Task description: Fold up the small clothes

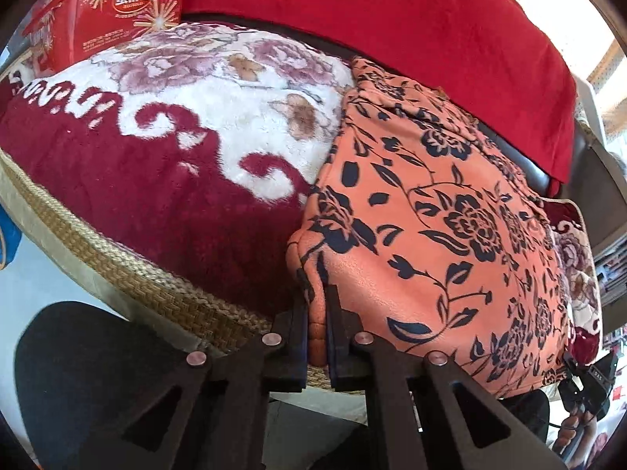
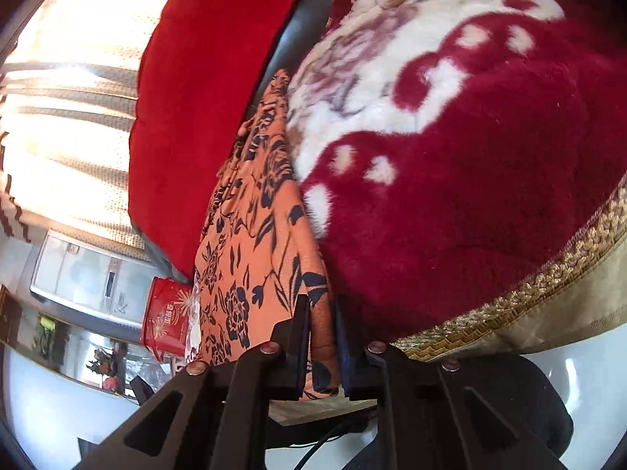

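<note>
An orange garment with a dark blue flower print lies on a plush red and white floral blanket. My left gripper is shut on the garment's near left corner, at the blanket's front edge. In the right wrist view the same orange garment runs away from the camera as a narrow strip. My right gripper is shut on its near edge, with cloth pinched between the fingers. The right gripper also shows at the far right of the left wrist view.
The blanket has a woven gold trim along its front edge. A red cushion lies behind the garment. A red snack tin stands at the back left. A dark knee is below the blanket edge. A cabinet stands at the left.
</note>
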Available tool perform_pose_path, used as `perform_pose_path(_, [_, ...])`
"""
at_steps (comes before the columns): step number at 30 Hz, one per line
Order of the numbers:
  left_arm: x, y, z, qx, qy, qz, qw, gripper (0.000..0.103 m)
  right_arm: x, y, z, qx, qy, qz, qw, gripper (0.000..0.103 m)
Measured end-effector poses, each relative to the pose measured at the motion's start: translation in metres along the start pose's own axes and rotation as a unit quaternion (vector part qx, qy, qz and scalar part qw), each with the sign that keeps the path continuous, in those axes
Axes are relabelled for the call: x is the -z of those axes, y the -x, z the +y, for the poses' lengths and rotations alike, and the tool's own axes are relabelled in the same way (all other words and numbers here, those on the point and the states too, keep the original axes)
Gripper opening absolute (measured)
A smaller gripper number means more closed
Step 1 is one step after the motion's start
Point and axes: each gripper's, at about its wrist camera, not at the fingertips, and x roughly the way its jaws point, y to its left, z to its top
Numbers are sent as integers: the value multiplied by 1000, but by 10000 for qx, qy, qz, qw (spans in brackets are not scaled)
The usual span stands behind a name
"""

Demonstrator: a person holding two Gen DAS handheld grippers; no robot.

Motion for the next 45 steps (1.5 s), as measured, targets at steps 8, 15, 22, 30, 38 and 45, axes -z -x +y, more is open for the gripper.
perform_pose_path(8, [1, -7, 5, -27, 205, 111, 9997, 39, 2, -14, 23, 11, 437, 297, 9986, 28])
perform_pose_path(15, [4, -5, 11, 0, 310, 119, 9994, 43, 9, -13, 12, 25, 158, 235, 9996, 30])
perform_pose_path(22, [4, 5, 1, 119, 36, 3, 9999, 7, 13, -12, 8, -87, 8, 179, 9998, 8])
perform_pose_path(30, [-21, 42, -5, 391, -54, -456, 9982, 7, -4, 6, 38, -562, 128, -107, 9983, 8])
perform_pose_path(38, [-10, 13, 10, 176, 55, 6, 9998, 7, 7, -5, 10, -598, -259, 19, 9979, 8])
perform_pose_path(45, [-16, 2, 8, 50, 22, 151, 9999, 7, 8, -11, 1, -354, -421, -15, 9985, 8])
